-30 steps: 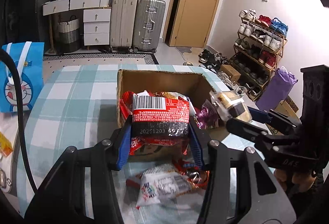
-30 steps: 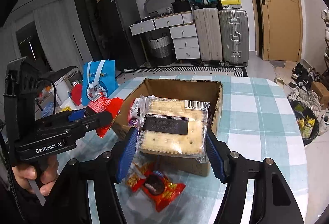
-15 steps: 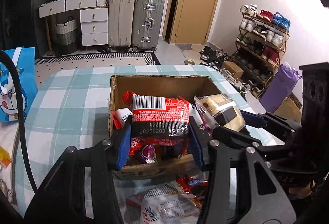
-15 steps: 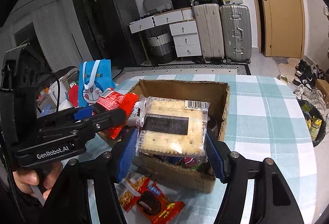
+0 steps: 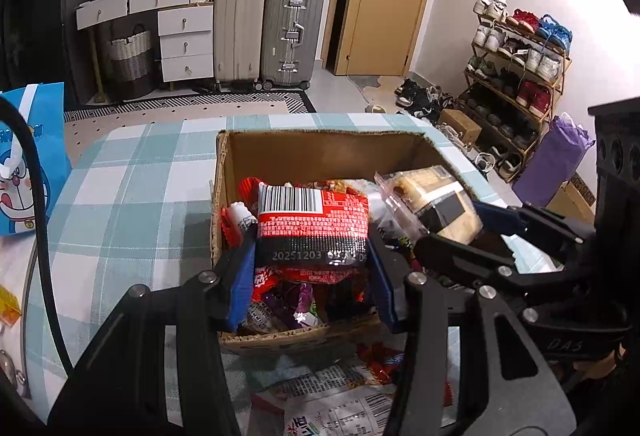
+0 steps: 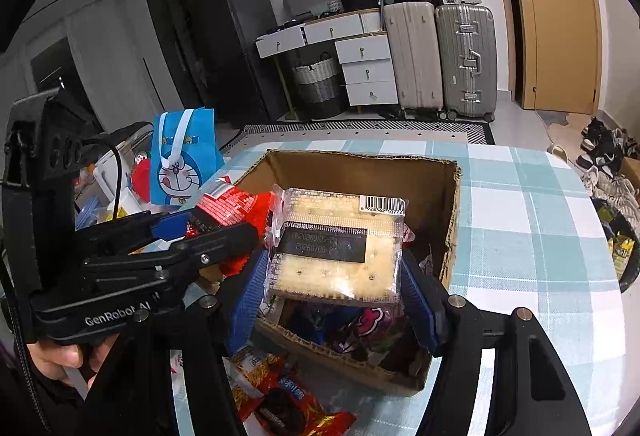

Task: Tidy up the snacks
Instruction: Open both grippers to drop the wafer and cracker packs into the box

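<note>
Both packs are over the cardboard box point(image 5: 320, 152) on the checked table point(image 5: 120, 196) right now. The left tongs point(image 5: 312, 268) are pinching a red snack pack point(image 5: 312, 220), and the right tongs point(image 6: 334, 296) are clamped on a clear cracker pack point(image 6: 340, 248), right beside it.

What could go wrong: the box looks pretty full, so a pack dropped on the heap might slide over the near wall, where loose wrappers point(image 6: 280, 388) already lie on the table. The two tools are close too, so they could bump each other, and squeezing harder could crack the crackers.

Pose-wise, both tools point forward and angle down into the box, left one on the left side, with a hand point(image 6: 60, 356) on its grip.
</note>
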